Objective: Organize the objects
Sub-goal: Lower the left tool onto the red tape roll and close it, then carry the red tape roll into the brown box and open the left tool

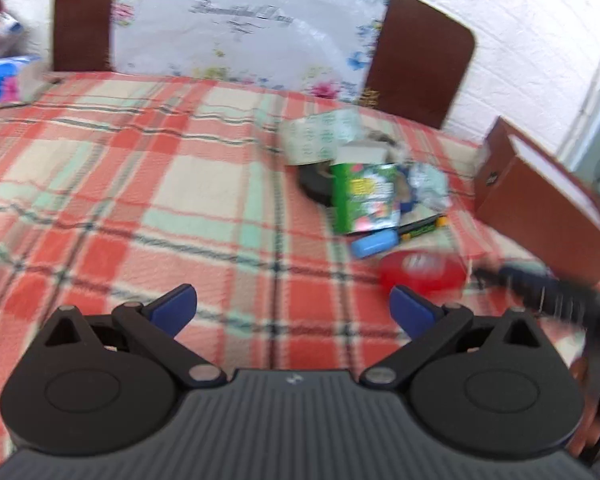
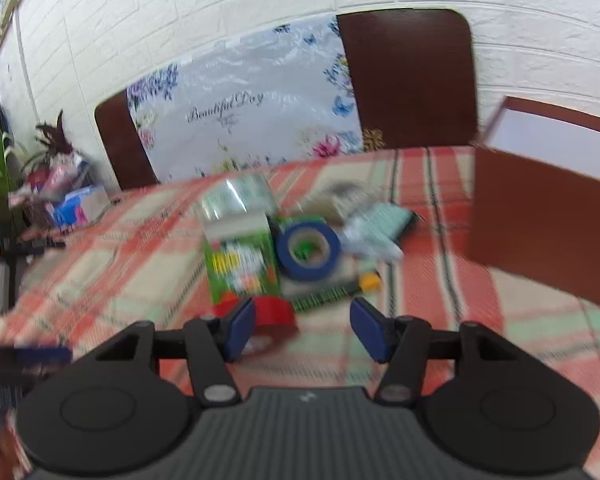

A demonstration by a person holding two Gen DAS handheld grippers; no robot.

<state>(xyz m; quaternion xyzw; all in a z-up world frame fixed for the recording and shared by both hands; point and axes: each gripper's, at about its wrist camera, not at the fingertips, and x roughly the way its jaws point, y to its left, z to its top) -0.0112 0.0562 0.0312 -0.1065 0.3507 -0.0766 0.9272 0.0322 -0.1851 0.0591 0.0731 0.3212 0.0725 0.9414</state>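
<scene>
Left wrist view, left gripper (image 1: 293, 308) angled down over plaid tablecloth (image 1: 140, 184), jaws wide, empty, right gripper (image 2: 303, 330) part-open, empty, brown box (image 2: 540, 216) far right, contents hidden.

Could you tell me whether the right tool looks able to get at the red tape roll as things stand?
Probably yes. The right tool is open and empty, and the red tape roll lies on the plaid cloth just beyond its left finger, with nothing between them; the green carton stands behind.
</scene>
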